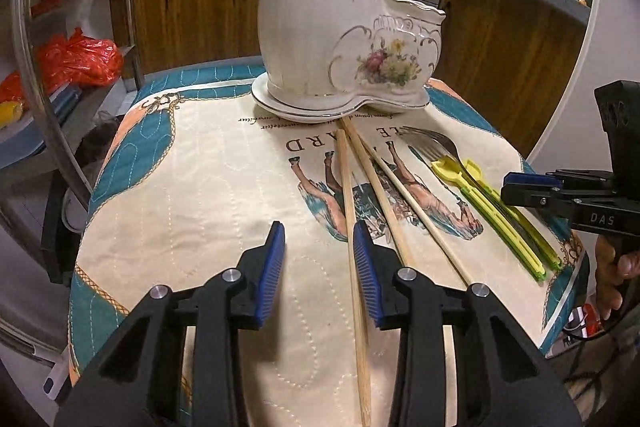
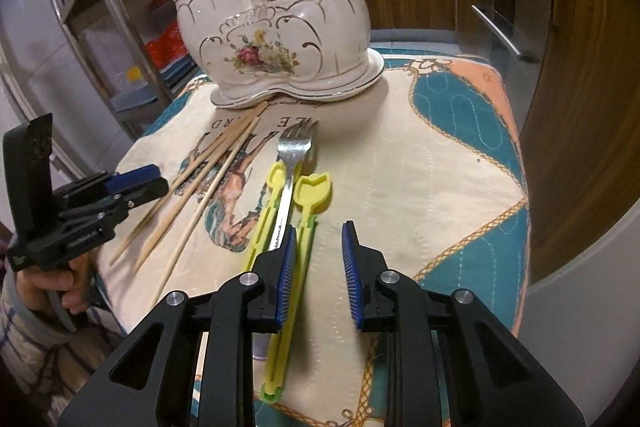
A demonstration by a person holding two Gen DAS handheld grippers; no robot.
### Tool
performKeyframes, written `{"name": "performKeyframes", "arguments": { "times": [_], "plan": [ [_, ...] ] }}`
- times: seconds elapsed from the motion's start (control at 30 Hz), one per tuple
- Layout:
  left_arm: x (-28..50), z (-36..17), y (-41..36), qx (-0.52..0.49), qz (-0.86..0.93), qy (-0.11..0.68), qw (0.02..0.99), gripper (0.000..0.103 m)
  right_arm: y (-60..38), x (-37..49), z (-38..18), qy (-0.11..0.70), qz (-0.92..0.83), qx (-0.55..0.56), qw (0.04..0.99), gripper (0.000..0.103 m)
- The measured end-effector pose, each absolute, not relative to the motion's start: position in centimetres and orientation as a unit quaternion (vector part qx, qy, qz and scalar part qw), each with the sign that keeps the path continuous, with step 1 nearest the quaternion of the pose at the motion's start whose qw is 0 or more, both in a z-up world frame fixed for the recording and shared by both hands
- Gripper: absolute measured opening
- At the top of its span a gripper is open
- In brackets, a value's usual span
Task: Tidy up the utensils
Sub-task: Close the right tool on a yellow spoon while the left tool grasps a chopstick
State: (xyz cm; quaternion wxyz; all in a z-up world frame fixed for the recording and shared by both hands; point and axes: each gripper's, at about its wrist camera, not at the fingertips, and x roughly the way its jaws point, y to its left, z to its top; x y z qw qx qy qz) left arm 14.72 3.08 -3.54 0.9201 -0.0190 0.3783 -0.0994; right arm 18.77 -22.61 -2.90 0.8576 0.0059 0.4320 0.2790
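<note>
Ceramic utensil holder (image 1: 320, 27) w/ floral print sits on its saucer at far end of the quilted cloth (image 1: 200, 187), near the back edge; a fork and wooden sticks already stand in it.

Left gripper (image 1: 319, 251) low over the cloth, jaws apart, nothing pressed between pads. Leftmost of the wooden chopsticks (image 1: 384, 187) runs just inside the right-hand blue pad (image 1: 366, 279), touching or nearly so – can't tell. Other two sticks fan out to the right of that pad, tips converging toward the saucer. Cloth left of the gripper is bare all the way to the left edge, lots of room there. Beyond that edge: metal rack (image 1: 48, 107) w/ red bags.

Right gripper (image 2: 319, 259) also low, jaws apart, gripping nothing. Yellow-green tongs (image 2: 288, 227) lie lengthwise w/ a metal fork (image 2: 294, 151) resting between their arms, tines toward the holder. Right arm of the tongs passes just beside/under the left-hand pad (image 2: 289, 267); gap between pads mostly shows bare cloth. Right of the gripper, cloth is open up to its right edge; wooden cabinets and drawer handles lie past it.

In each view the other gripper shows at the frame side, held by a hand (image 2: 60, 287), well apart. Near cloth edge sits close under both grippers.
</note>
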Motion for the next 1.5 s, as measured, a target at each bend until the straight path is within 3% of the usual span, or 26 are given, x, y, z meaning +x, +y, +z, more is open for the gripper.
{"name": "performKeyframes", "arguments": {
  "times": [0.23,0.5,0.9,1.3,1.5],
  "plan": [
    [14.9,-3.6,2.9,-0.013,-0.104,0.383,0.918,0.036,-21.8,18.6,-3.1,0.438,0.282,-0.018,0.853,0.025],
    [16.4,-3.3,1.7,0.032,-0.104,0.417,0.902,0.035,-21.4,19.1,-3.0,0.449,0.271,-0.053,0.85,0.012],
    [21.0,-2.1,0.4,0.11,-0.138,0.553,0.814,0.035,-16.9,23.0,-2.1,0.578,0.289,-0.216,0.732,0.011],
    [24.7,-1.9,-1.1,0.138,-0.129,0.641,0.744,0.035,-14.0,24.7,-2.5,0.642,0.256,-0.257,0.676,0.011],
    [24.7,-1.6,-2.2,0.144,-0.142,0.632,0.748,0.016,-14.9,24.3,-2.6,0.633,0.256,-0.242,0.69,0.011]
  ]
}}
